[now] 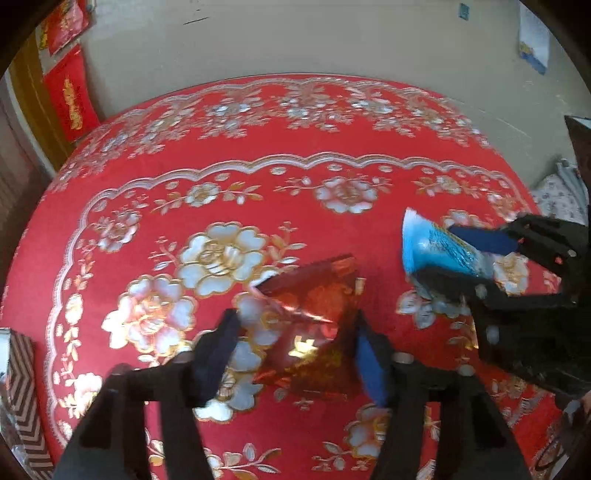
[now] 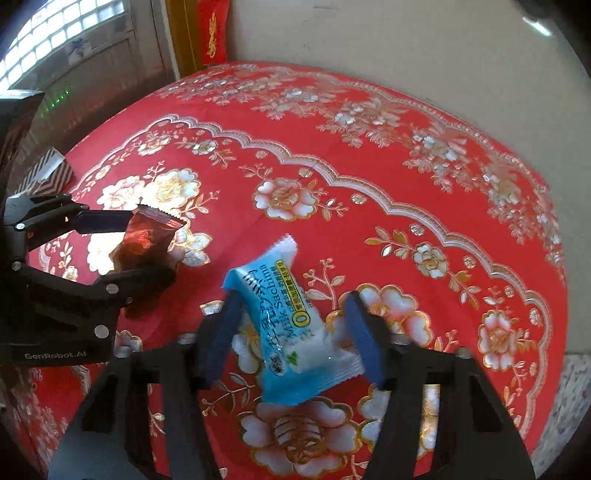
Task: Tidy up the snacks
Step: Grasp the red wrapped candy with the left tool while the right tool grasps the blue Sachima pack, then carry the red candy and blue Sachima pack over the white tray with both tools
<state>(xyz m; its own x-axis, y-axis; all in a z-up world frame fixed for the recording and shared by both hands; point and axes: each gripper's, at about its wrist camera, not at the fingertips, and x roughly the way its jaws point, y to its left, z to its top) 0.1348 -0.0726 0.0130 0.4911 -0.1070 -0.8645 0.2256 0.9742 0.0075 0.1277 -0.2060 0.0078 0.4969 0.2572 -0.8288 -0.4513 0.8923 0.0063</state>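
A red foil snack packet [image 1: 314, 317] sits between the blue pads of my left gripper [image 1: 295, 354], which is shut on it just above the red floral tablecloth [image 1: 258, 199]. The right wrist view shows the same red packet [image 2: 144, 240] pinched in the left gripper [image 2: 147, 247] at the left. A blue and white Milk Sachima packet [image 2: 291, 325] lies tilted between the pads of my right gripper [image 2: 291, 332], which is shut on it. In the left wrist view the blue packet [image 1: 436, 243] pokes out of the right gripper [image 1: 439, 258] at the right.
A brown striped box [image 1: 22, 391] stands at the table's left edge, and the same box [image 2: 48, 173] shows in the right wrist view. A pale wall [image 1: 295, 40] runs behind the round table. Red banners [image 1: 70, 99] hang at the left, by a window [image 2: 62, 29].
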